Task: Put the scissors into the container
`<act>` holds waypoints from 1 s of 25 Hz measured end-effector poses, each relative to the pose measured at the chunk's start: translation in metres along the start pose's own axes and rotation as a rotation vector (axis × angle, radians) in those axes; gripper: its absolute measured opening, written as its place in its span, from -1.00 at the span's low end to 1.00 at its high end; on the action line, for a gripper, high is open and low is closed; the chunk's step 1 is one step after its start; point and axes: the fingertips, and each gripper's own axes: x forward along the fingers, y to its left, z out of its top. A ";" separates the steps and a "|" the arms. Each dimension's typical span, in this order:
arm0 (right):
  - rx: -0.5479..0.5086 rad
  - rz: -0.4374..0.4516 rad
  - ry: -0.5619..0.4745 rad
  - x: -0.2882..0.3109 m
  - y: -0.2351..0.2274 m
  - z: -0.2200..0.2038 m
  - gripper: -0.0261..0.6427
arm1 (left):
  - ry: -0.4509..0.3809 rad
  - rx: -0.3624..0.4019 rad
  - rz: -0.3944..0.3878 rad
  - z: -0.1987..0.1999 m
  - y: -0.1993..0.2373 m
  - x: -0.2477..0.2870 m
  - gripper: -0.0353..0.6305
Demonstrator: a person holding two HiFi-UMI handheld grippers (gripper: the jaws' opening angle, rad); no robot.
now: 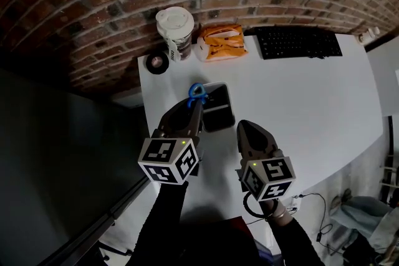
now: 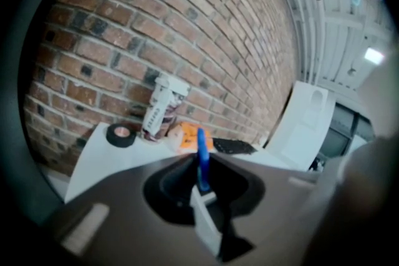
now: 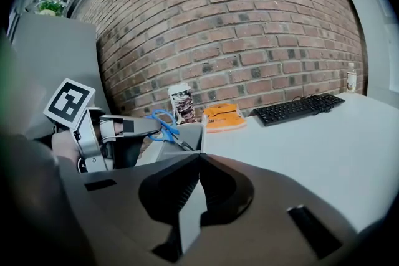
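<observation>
My left gripper [image 1: 194, 103] is shut on blue-handled scissors [image 1: 197, 91] and holds them over the left edge of a dark rectangular container [image 1: 232, 106] on the white table. In the left gripper view the blue handle [image 2: 202, 156] stands upright between the jaws. From the right gripper view, the scissors [image 3: 163, 123] stick out of the left gripper [image 3: 153, 126] with their blades slanting down at the container's grey rim [image 3: 190, 134]. My right gripper [image 1: 243, 126] sits just right of the container, near the table's front; its jaws [image 3: 199, 156] are shut with nothing in them.
Along the brick wall at the back stand a lidded paper cup [image 1: 174, 31], a black tape roll [image 1: 157, 62], an orange packet [image 1: 219, 42] and a black keyboard [image 1: 299, 42]. The table's left edge [image 1: 142, 103] runs close beside my left gripper.
</observation>
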 end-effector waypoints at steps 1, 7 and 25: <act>0.000 0.000 0.002 0.000 0.000 -0.001 -0.89 | 0.002 -0.005 0.002 0.000 0.001 0.000 -0.75; -0.007 0.002 0.006 0.000 0.002 -0.001 -0.89 | 0.008 -0.019 0.004 -0.003 0.008 -0.001 -0.75; -0.020 -0.016 0.011 -0.006 0.003 -0.005 -0.89 | 0.044 0.015 -0.004 -0.011 0.010 -0.001 -0.62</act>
